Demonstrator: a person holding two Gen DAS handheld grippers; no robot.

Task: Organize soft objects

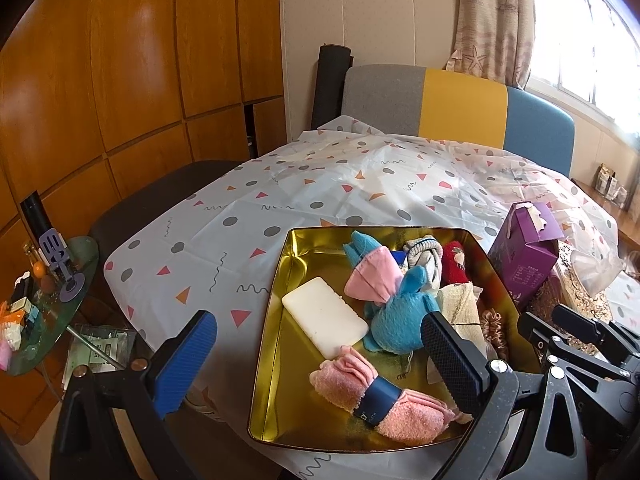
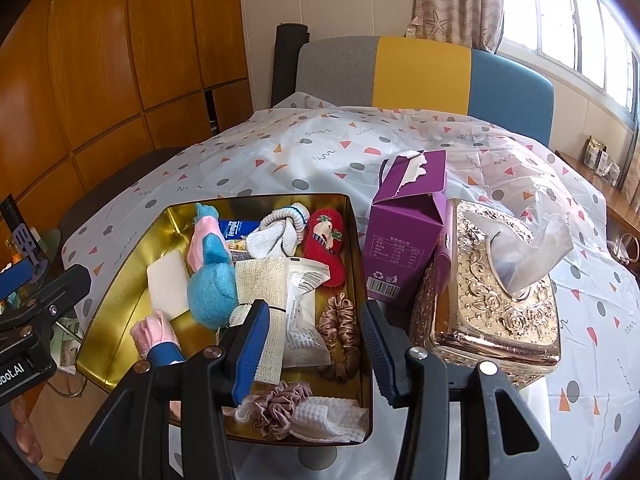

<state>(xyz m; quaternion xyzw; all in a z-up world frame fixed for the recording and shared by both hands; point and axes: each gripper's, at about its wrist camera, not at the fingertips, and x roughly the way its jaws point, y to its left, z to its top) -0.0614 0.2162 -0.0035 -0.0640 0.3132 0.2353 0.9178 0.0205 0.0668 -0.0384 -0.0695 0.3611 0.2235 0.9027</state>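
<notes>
- Sitting at the near edge of the tabletop (image 1: 280, 184): a shiny gold tin (image 2: 120, 264), one near corner poking a little past the edge.
- Filling the tin: a blue plush toy (image 1: 400, 312), a white sponge (image 1: 324, 316), a rolled pink towel (image 1: 360, 392) with a blue band, a red slipper-shaped thing (image 2: 324, 252), hair scrunchies (image 2: 340, 332) and white cloths.
- Standing just beside the tin's right wall: a purple carton (image 2: 408, 232), with a gold tissue box (image 2: 492, 300) touching the carton.
- Leaving lots of open room behind the tin, all across the spotted cloth, up to a grey, yellow and blue chair back (image 1: 460, 108).
- Hovering with jaws wide apart and nothing between them: the left gripper (image 1: 320, 360), over the tin's near left edge.
- Hanging about half open and holding nothing: the right gripper (image 2: 316, 344), over the tin's near right part.
- Standing on the left: brown wood cupboards (image 1: 120, 80); letting in light on the right: a window (image 2: 580, 20) with a curtain.
</notes>
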